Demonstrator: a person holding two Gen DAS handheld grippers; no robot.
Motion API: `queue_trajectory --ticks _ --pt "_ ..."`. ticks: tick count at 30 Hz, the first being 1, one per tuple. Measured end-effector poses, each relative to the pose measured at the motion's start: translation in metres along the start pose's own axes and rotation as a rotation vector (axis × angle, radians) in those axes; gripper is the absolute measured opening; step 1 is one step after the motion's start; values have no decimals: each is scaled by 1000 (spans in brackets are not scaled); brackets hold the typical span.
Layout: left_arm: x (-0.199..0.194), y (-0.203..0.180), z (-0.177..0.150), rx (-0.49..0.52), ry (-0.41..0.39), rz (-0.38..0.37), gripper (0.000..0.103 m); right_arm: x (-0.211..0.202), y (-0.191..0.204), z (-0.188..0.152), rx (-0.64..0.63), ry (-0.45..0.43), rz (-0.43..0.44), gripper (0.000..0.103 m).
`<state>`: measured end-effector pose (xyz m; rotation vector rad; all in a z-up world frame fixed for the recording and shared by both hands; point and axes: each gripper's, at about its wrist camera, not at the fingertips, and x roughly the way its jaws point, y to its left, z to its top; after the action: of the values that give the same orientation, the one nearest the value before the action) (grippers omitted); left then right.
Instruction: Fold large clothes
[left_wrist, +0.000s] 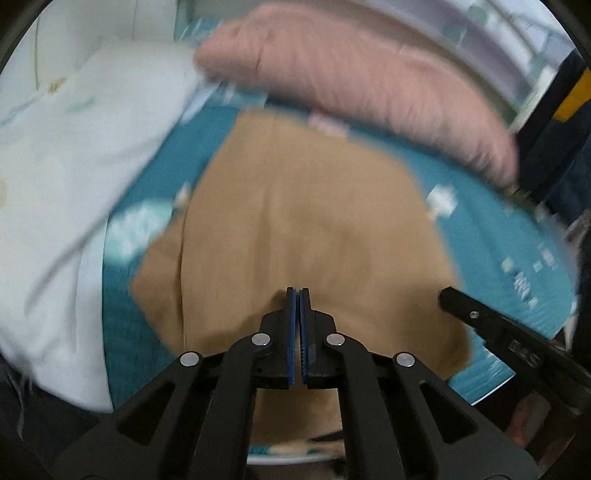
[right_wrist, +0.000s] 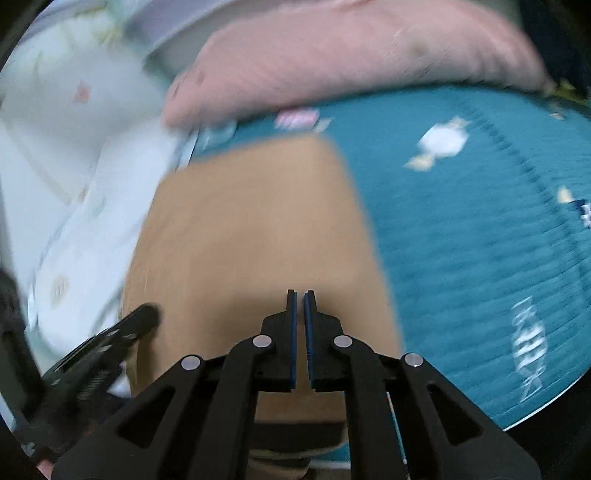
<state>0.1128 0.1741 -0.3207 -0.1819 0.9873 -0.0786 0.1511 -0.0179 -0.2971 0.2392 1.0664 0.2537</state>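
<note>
A tan garment (left_wrist: 295, 221) lies folded and flat on the teal bedspread (left_wrist: 498, 229). It also fills the middle of the right wrist view, tan garment (right_wrist: 251, 229). My left gripper (left_wrist: 298, 293) hovers over the garment's near part, shut, its blue pads together with nothing visible between them. My right gripper (right_wrist: 300, 295) is over the garment's near right part; its pads stand a narrow slit apart with nothing in the slit. Each view catches the other gripper's black finger at its side: the right gripper (left_wrist: 476, 314) and the left gripper (right_wrist: 140, 321). Both views are motion-blurred.
A pink blanket (left_wrist: 351, 81) lies bunched along the far side of the bed, and a white patterned quilt (left_wrist: 74, 184) is heaped at the left. The teal bedspread (right_wrist: 480, 240) shows candy prints and white lettering. The bed's near edge runs just below the grippers.
</note>
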Motion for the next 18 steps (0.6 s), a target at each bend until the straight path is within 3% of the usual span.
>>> queue_trajectory --ticks 3,6,7,9,10,12,13,14,15,16,17,18 --pt "3 21 -15 -50 53 0 2 5 -8 -17 -24 52 -37 0" --pt "-7 45 -22 -117 80 -7 2 1 -30 -23 26 99 -11 0" --pt "-12 50 -23 -135 83 3 2 -4 -36 -22 30 98 -42 0" --pt "-20 58 -23 -125 87 145 4 -13 -45 -21 15 93 -145 6" --pt "-24 65 -23 -134 93 177 4 -16 -52 -23 29 105 -158 6" --pt "-32 82 -23 -210 97 103 7 -19 -67 -25 77 169 -150 9" --pt "-35 88 -24 -238 92 68 10 -21 -74 -27 96 200 -145 15" --pt "-40 94 -23 -261 87 37 16 -24 -78 -30 108 209 -145 27" --pt "-44 97 -23 -268 84 37 29 -30 -83 -32 126 206 -138 37" --pt "-49 98 -22 -267 81 45 42 -34 -83 -33 139 200 -127 64" --pt "-53 100 -21 -262 71 44 61 -40 -87 -32 165 183 -105 79" --pt "-58 99 -20 -250 52 30 72 -48 -90 -31 197 157 -76 82"
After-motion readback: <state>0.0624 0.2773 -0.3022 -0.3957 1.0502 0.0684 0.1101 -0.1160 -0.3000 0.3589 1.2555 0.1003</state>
